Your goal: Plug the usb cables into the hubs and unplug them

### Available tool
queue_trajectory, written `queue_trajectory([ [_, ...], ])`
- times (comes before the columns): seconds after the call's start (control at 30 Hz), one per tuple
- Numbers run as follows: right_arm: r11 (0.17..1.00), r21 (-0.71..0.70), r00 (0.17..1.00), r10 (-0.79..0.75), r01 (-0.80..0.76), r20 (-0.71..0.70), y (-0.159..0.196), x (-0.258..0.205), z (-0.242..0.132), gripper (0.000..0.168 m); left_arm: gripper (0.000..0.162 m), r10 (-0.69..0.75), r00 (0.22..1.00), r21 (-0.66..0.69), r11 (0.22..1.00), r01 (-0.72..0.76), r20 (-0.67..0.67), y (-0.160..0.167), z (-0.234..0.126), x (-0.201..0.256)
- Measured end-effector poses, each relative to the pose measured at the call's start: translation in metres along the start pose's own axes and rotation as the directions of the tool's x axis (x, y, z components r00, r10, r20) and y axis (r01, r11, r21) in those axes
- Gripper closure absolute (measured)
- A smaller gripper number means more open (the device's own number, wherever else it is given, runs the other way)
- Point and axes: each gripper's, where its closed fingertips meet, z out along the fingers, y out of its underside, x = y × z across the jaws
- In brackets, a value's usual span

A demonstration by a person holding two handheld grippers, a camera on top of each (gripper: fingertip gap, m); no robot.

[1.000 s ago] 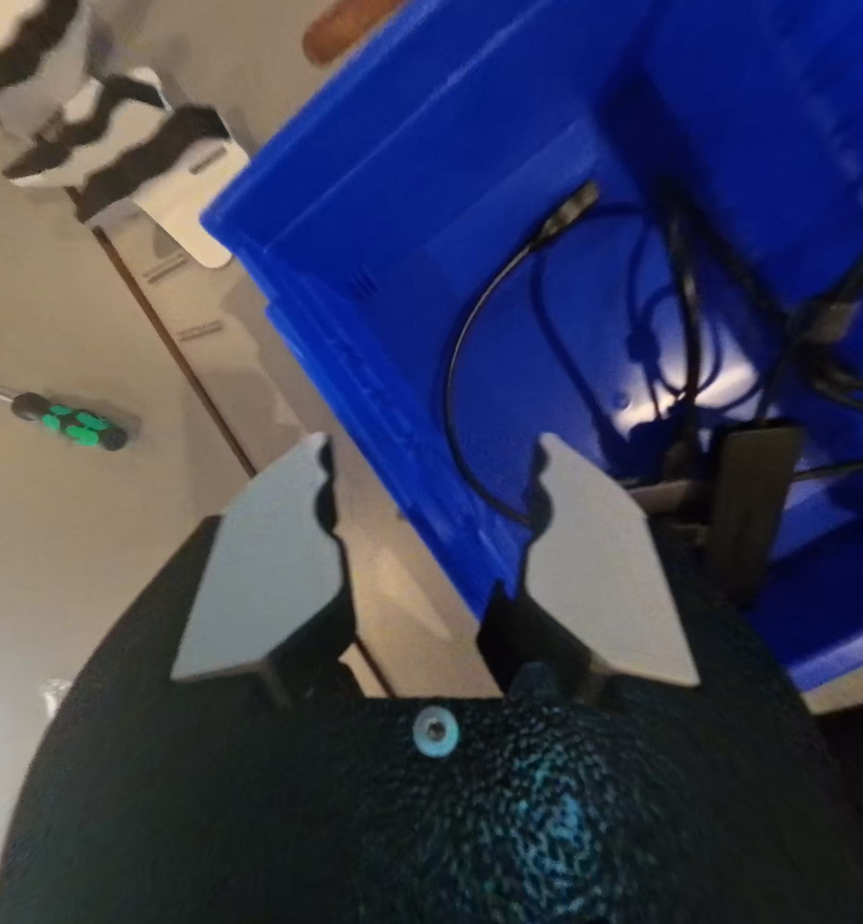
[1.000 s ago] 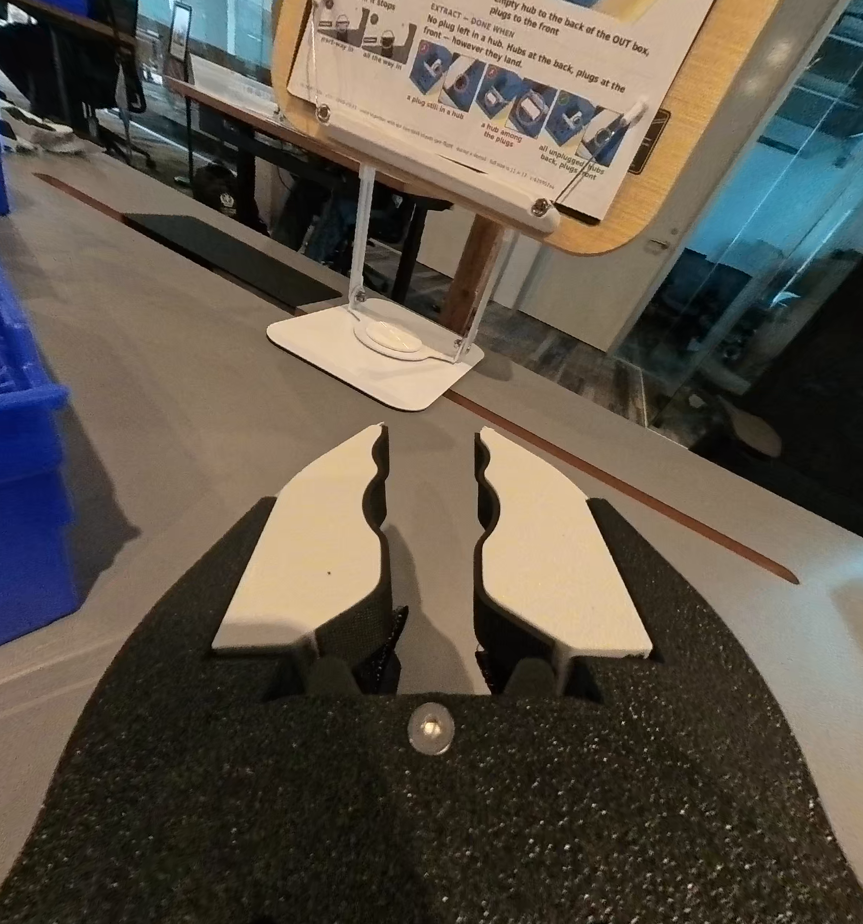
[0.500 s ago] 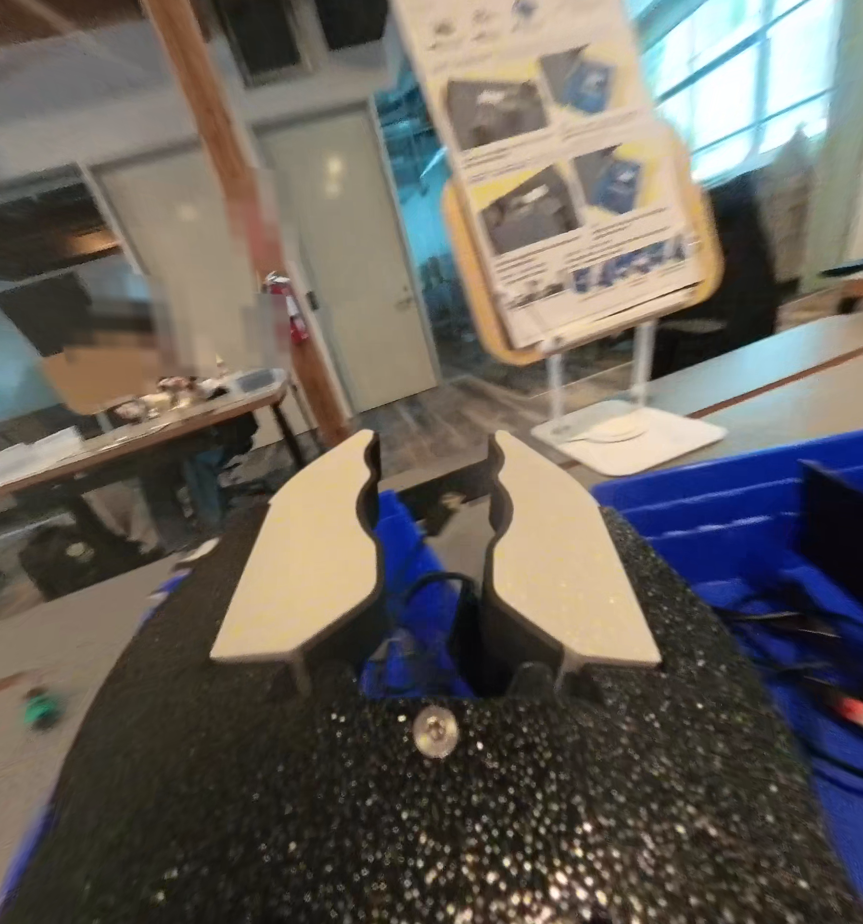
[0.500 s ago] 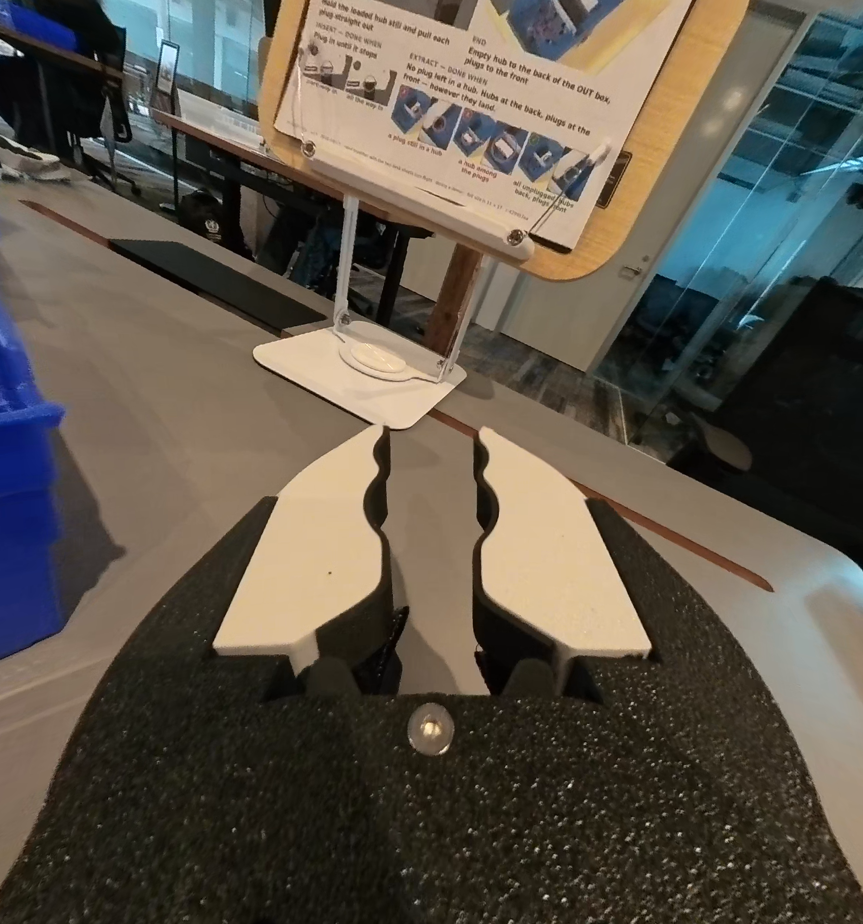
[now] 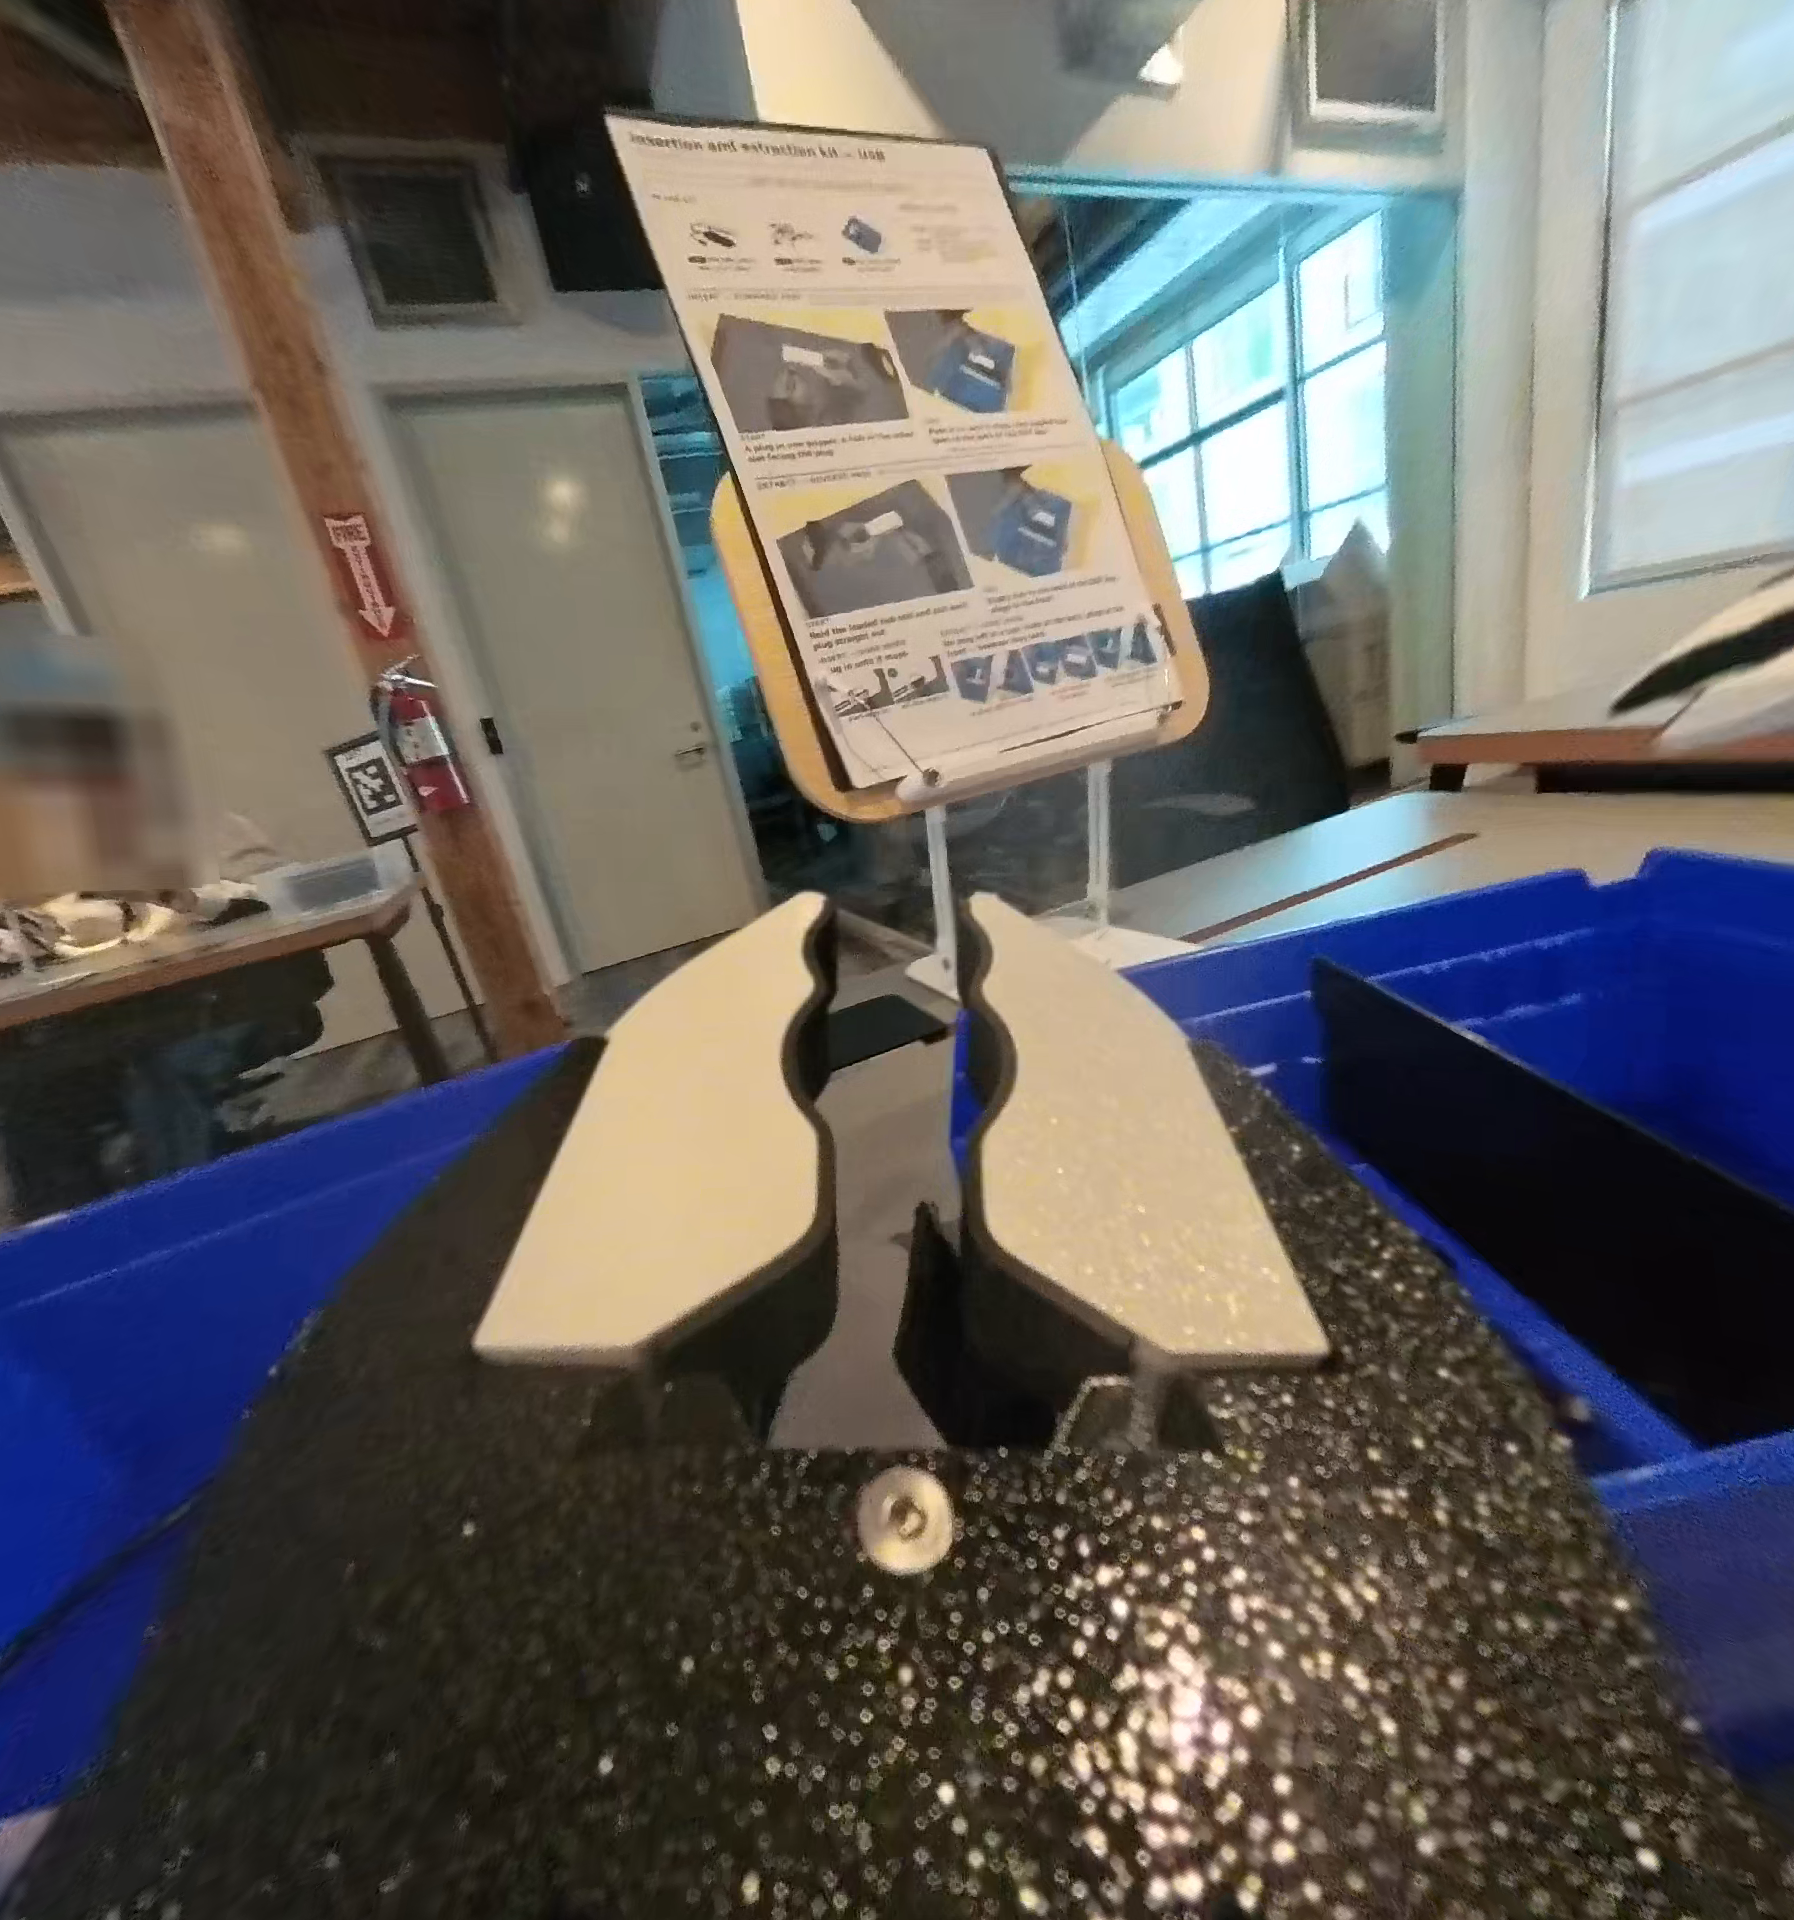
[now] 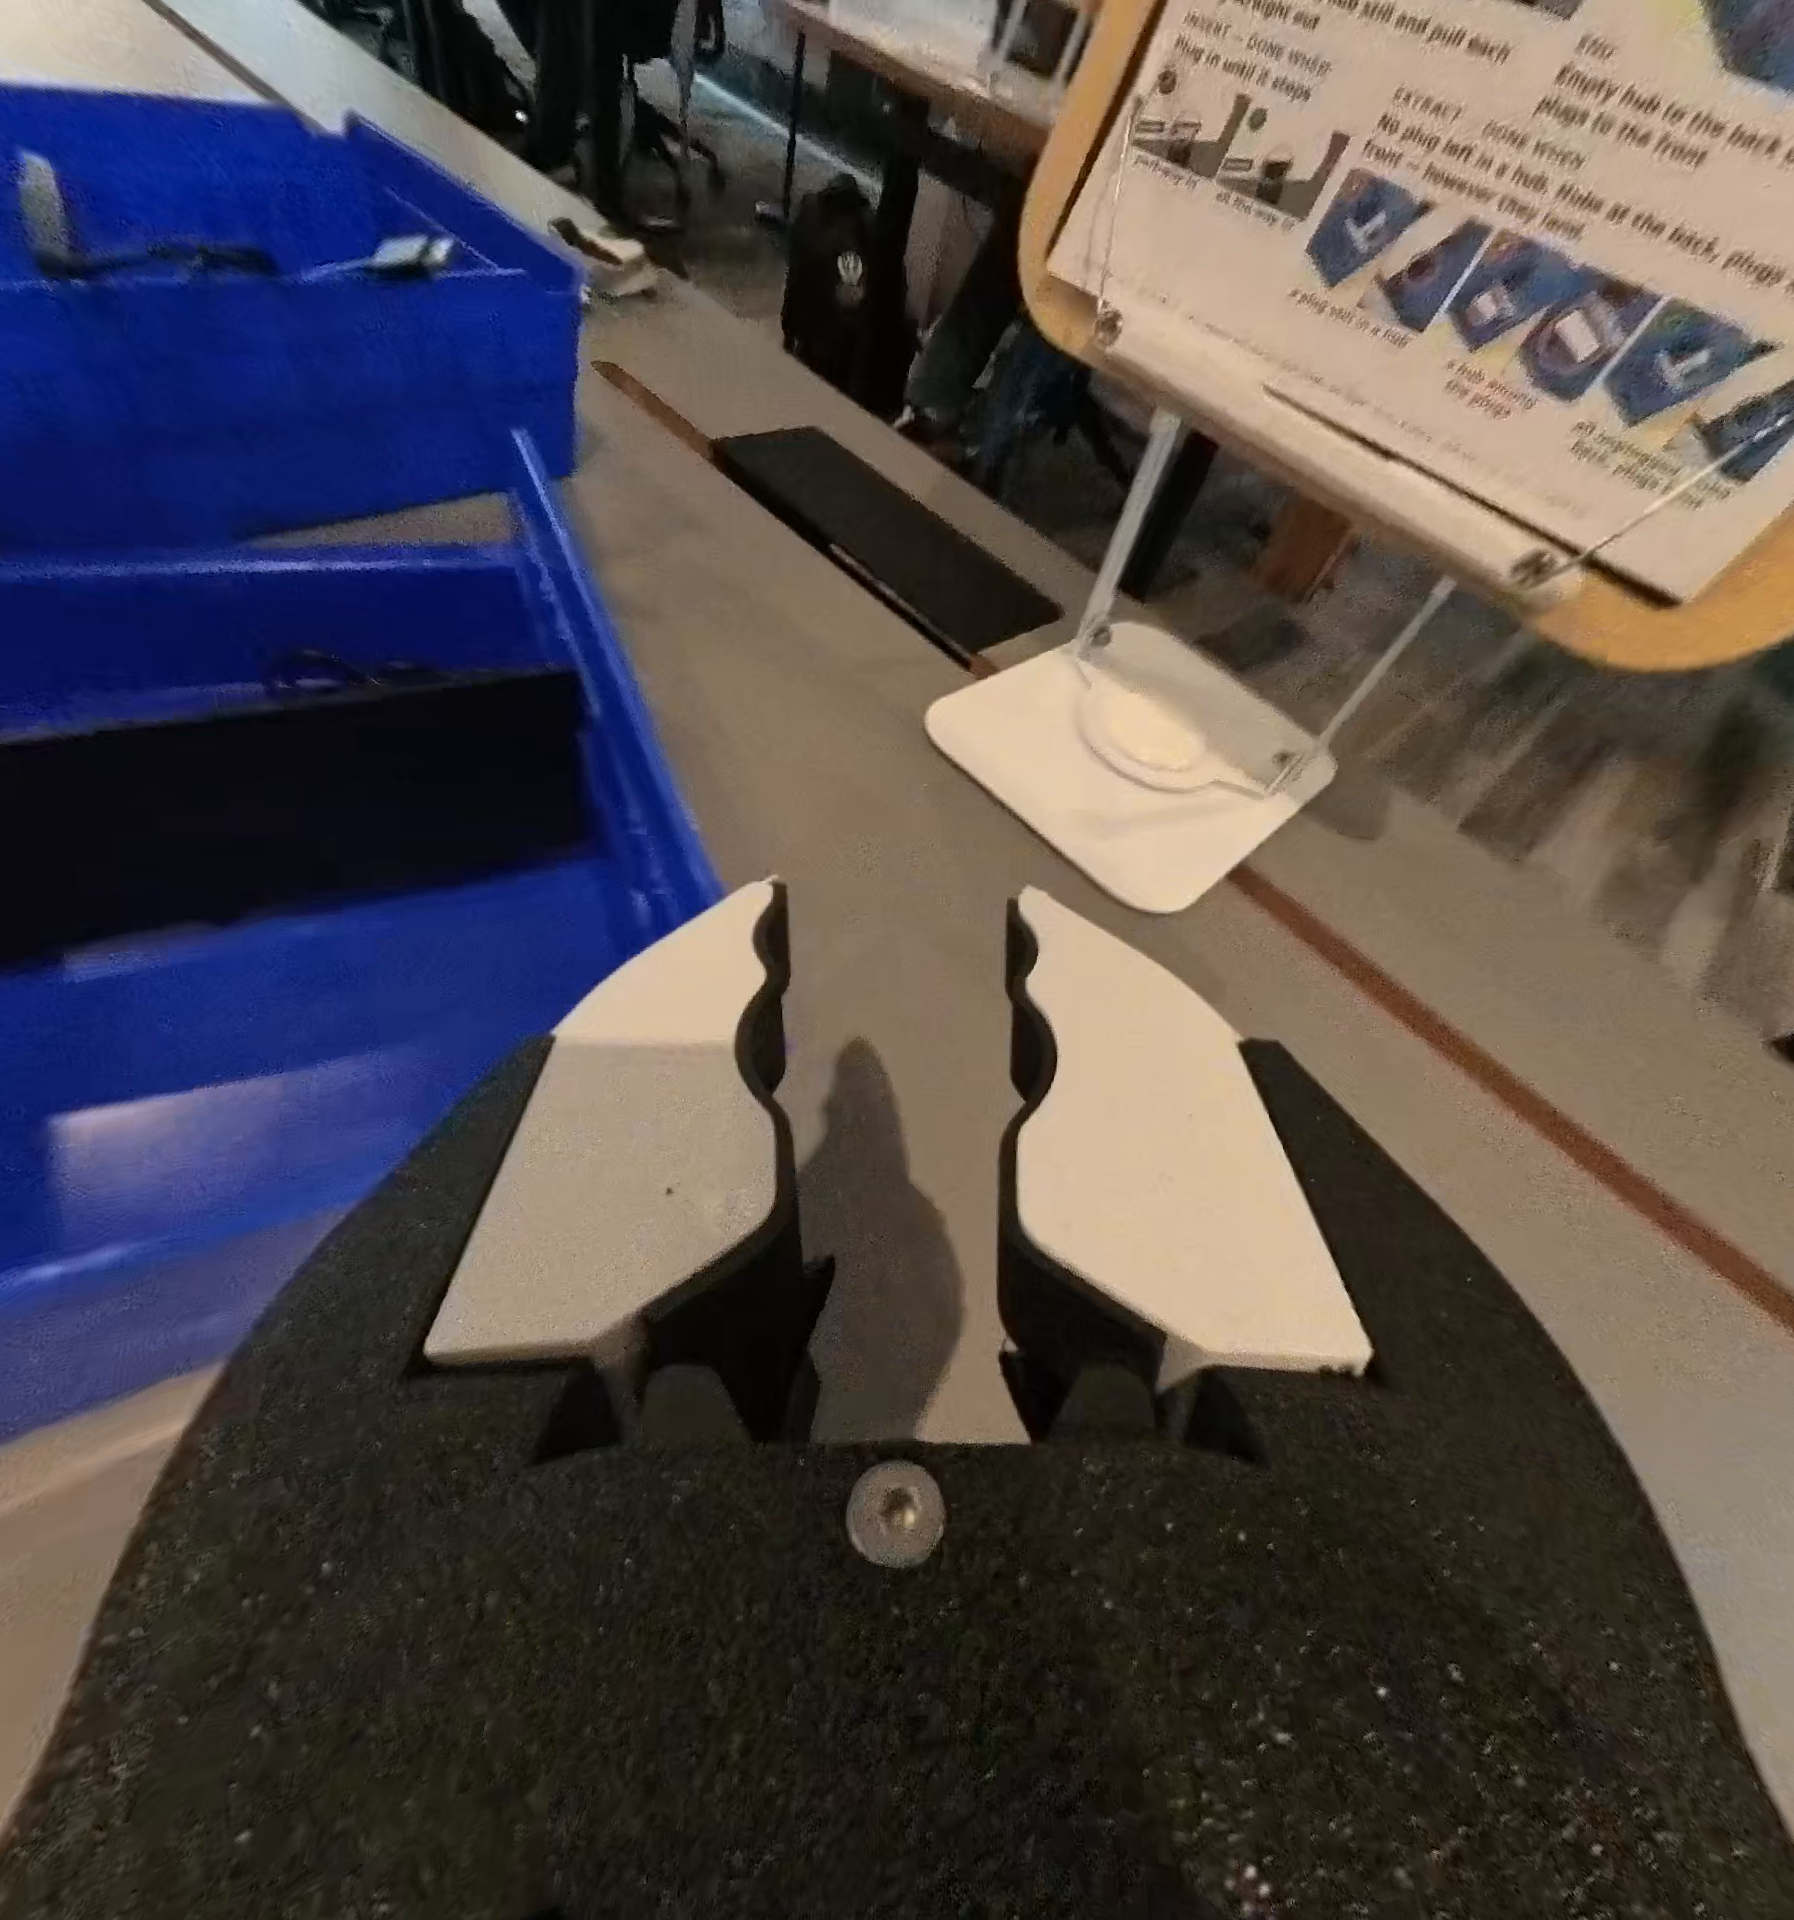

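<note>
Daylight is admitted through windows (image 5: pixel 1277 436) at the right. Glints are scattered over black foam. Edges are bent by wide-angle distortion, and motion blur is seen on the blue bins (image 6: pixel 249 343).

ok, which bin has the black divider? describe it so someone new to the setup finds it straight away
Start at the white-based sign stand on the grey table; two blue bins sit to its left in the right wrist view. The one you want is the nearer blue bin, beside the right tongs. A black divider crosses its inside, whereas the farther blue bin shows only cables and small grey parts.
</note>
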Motion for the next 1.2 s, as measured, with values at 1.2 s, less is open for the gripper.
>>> queue_trajectory([
  [1.2,0.613,-0.601,0.857,-0.395,0.514,0.33,0.063,-0.068,-0.068,0.168,0.156,0.273,0.961,-0.052,0.96,-0.276,-0.052,0.018,0.005,0.031],
])
